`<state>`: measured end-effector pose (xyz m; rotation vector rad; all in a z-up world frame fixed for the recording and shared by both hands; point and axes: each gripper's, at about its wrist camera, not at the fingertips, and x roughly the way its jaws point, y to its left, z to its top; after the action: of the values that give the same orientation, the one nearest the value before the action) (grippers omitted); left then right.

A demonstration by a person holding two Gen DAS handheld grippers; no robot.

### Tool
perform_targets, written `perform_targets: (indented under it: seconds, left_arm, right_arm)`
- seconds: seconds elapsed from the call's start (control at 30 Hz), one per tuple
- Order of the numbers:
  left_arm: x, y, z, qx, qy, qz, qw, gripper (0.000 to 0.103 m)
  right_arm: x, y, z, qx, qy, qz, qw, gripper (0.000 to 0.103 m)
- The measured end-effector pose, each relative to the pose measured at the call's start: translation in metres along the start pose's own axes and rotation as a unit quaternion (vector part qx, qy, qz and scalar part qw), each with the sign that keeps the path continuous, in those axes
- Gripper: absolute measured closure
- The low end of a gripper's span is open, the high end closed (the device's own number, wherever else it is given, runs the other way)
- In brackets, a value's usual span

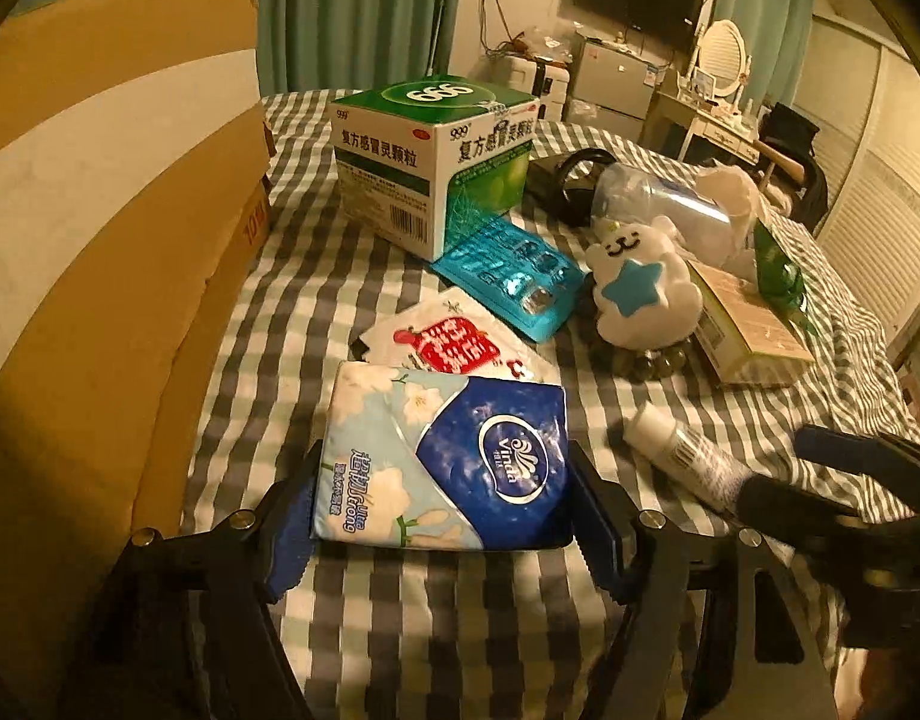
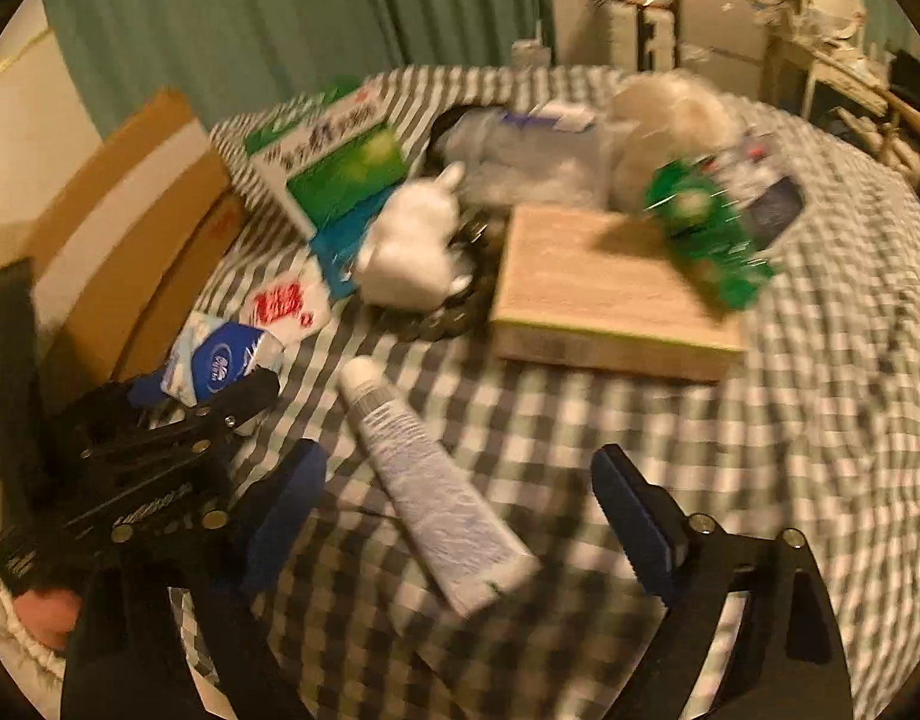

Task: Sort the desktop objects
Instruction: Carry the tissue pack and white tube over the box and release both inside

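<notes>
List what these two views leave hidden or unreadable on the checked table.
- Cardboard box, left wrist view: cut off by the frame edge, inside unseen.
- Bead string, left wrist view: mostly under the white plush toy.
- White tube, right wrist view: print blurred.
- Green packet, right wrist view: blurred, label unreadable.

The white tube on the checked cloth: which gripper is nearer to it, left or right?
Right. The right gripper has the white tube lying between its open fingers, untouched. The left gripper sits beside it, straddling the tissue pack.
</notes>
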<state>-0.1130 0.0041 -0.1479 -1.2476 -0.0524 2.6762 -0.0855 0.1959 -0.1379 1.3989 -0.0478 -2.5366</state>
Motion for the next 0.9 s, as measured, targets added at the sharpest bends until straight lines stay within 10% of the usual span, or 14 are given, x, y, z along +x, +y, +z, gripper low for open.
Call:
perform_targets:
  seconds: [0.3, 0.9]
  left_arm:
    - [-0.003, 0.001, -0.013, 0.002, 0.007, 0.002, 1.0, 0.028]
    - [-0.056, -0.012, -0.012, -0.005, -0.019, -0.026, 0.9995, 0.028]
  right_arm:
    - [0.014, 0.005, 0.001, -0.013, 0.019, -0.011, 1.0, 0.076]
    - [-0.053, -0.003, -0.016, 0.045, -0.029, 0.018, 0.998, 0.08]
